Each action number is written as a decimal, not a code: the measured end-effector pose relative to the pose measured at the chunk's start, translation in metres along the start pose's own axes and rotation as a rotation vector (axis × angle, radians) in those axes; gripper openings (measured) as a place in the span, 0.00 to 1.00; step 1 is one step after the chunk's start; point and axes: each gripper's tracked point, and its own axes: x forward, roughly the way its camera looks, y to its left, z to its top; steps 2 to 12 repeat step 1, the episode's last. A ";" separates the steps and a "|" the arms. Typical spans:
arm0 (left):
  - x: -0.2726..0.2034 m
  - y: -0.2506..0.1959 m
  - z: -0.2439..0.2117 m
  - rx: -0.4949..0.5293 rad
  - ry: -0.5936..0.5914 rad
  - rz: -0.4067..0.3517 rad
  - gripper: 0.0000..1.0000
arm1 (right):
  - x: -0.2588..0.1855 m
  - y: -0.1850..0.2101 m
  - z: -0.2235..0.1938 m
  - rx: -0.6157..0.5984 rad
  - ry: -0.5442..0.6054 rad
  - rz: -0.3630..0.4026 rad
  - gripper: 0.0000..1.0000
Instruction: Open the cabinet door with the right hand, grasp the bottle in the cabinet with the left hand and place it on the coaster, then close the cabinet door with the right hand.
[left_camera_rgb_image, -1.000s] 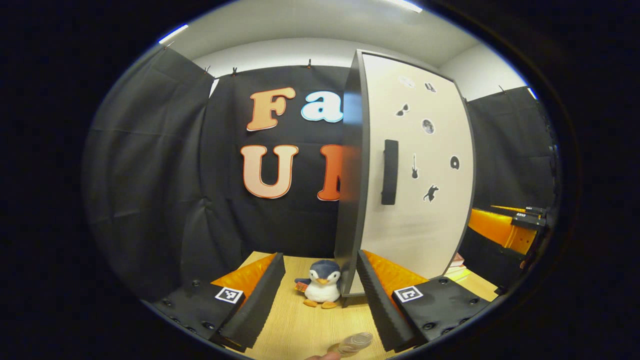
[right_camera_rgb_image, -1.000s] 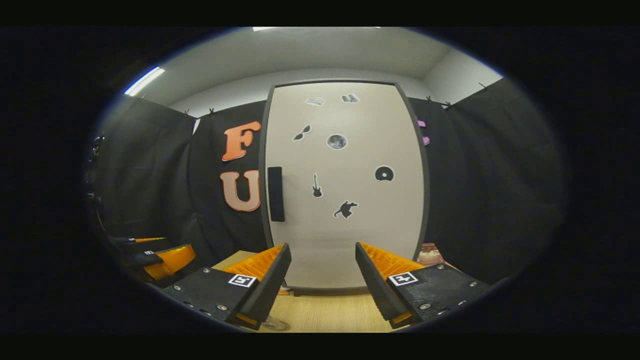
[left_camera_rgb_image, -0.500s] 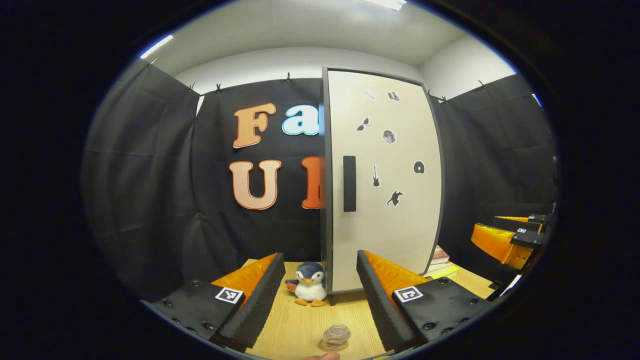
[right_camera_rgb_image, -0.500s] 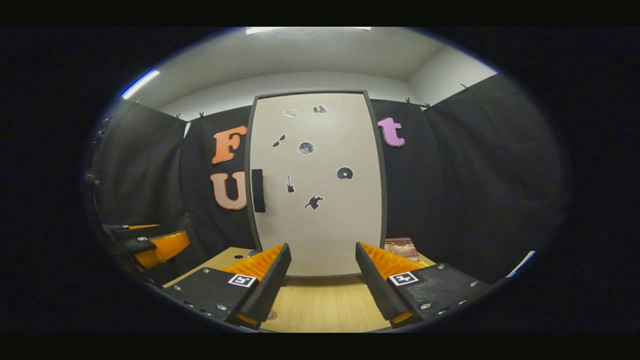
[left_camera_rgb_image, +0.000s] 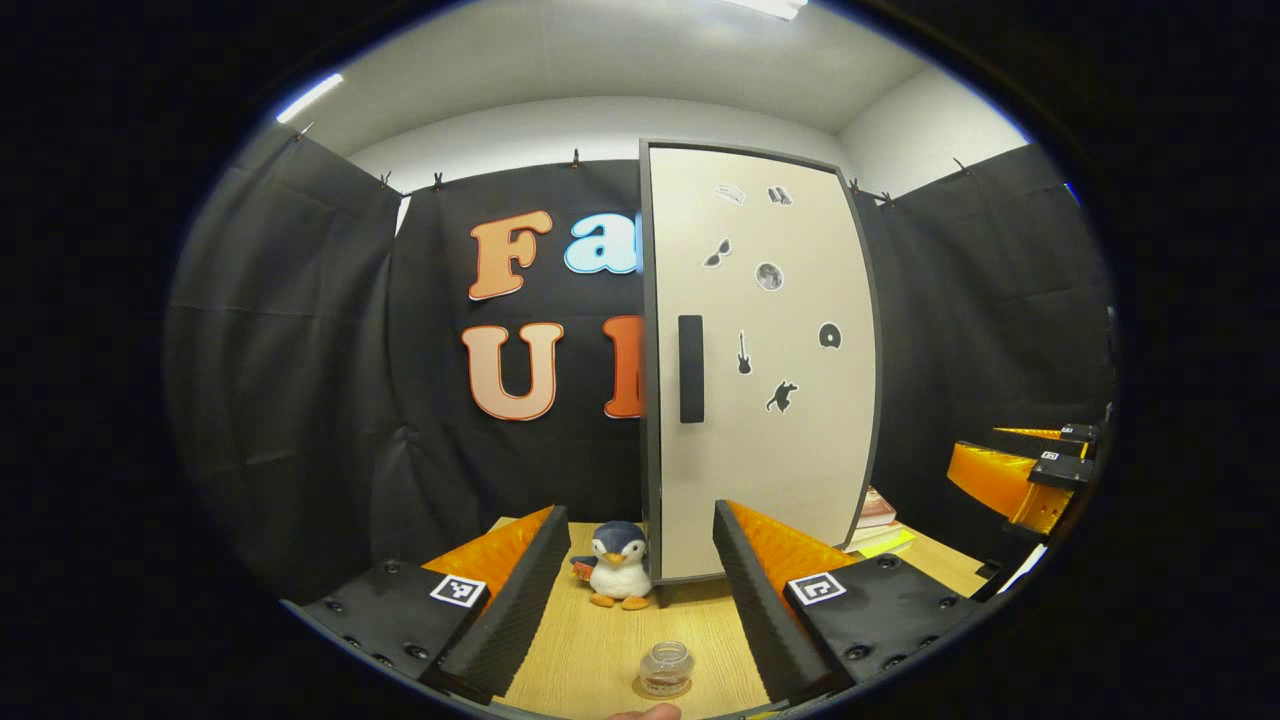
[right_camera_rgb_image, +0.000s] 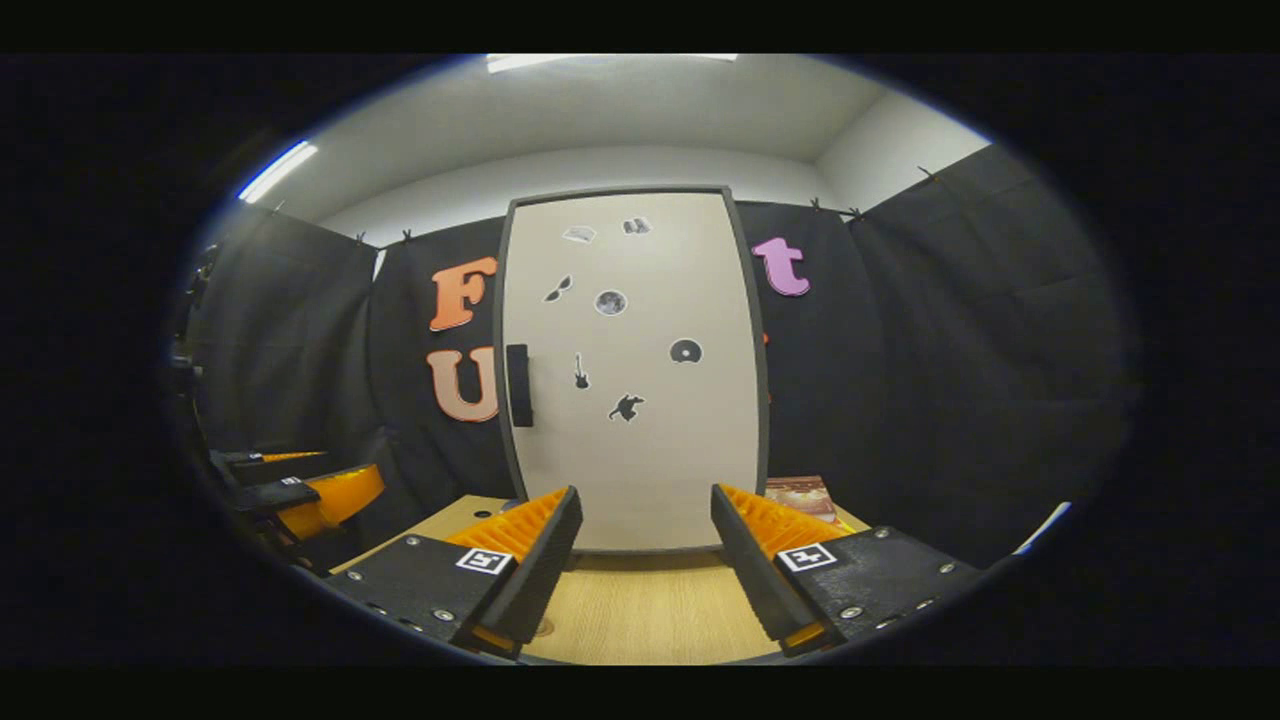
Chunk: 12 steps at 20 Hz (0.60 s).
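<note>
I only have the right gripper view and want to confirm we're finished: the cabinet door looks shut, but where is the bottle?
Observer: In the left gripper view the bottle stands upright on the coaster, low between the left gripper's open jaws; neither touches it.
Operator: Anything on the handle side of the cabinet?
Observer: A plush penguin sits on the table by the bottom corner of the cabinet door.

From the left gripper view I see my left gripper (left_camera_rgb_image: 640, 590) spread wide and empty above the table (left_camera_rgb_image: 590, 650); the bottle (left_camera_rgb_image: 666, 668) stands on the coaster (left_camera_rgb_image: 650, 690) at the near edge, the cabinet door (left_camera_rgb_image: 765, 360) shut.
</note>
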 end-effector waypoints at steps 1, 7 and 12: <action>0.000 0.000 0.000 -0.003 0.001 0.003 0.96 | 0.000 0.001 0.000 -0.001 -0.001 0.002 0.81; 0.000 0.000 0.000 -0.003 0.001 0.003 0.96 | 0.000 0.001 0.000 -0.001 -0.001 0.002 0.81; 0.000 0.000 0.000 -0.003 0.001 0.003 0.96 | 0.000 0.001 0.000 -0.001 -0.001 0.002 0.81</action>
